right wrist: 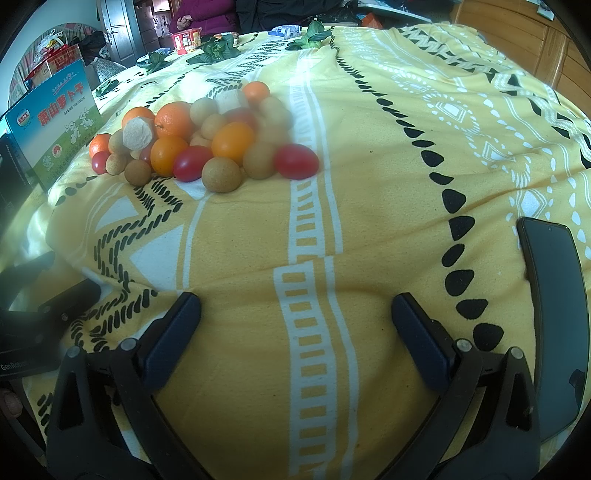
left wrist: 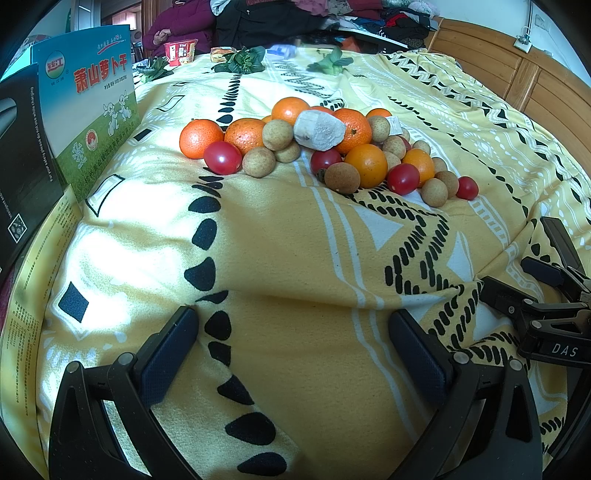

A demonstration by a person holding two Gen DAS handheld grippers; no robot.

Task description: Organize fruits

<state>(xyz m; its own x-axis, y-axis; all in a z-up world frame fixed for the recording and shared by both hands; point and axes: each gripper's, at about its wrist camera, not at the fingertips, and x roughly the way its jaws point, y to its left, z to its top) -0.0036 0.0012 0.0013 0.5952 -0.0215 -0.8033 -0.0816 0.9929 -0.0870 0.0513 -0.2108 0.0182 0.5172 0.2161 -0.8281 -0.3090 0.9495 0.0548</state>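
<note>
Your yellow patterned bedspread (left wrist: 295, 240) fills both views, w/ a wide bare stretch between your grippers and the fruit pile (left wrist: 325, 147); nothing lies on that stretch; take the pile as your landmark. Beyond and right of the pile a wooden headboard (left wrist: 517, 74) bounds the bed; behind the pile, at the far edge, clothes are heaped and a seated person in a purple jacket (left wrist: 177, 26) shows. Left of the pile a printed carton (left wrist: 92, 110) stands upright at the bed's edge, close to the nearest orange but apart from it. Well right of the pile and nearer you, a dark phone (right wrist: 554, 314) lies flat on the cloth. Far behind the pile, leafy greens (left wrist: 243, 61) and a red snack cup (left wrist: 180, 52) sit near the far edge.

The pile itself: oranges (left wrist: 199, 138), a pale cut root chunk (left wrist: 317, 129) resting on top, cherry tomatoes (left wrist: 222, 158) and small tan longan-like fruits (left wrist: 258, 162), all touching in one loose cluster on the cloth; one tomato (right wrist: 296, 161) sits at the right fringe.

Your left gripper (left wrist: 293, 332) hangs spread wide, nothing between the pads; your right gripper (right wrist: 295, 317) likewise gapes, empty; both are on the near side of the pile, well apart from it.
</note>
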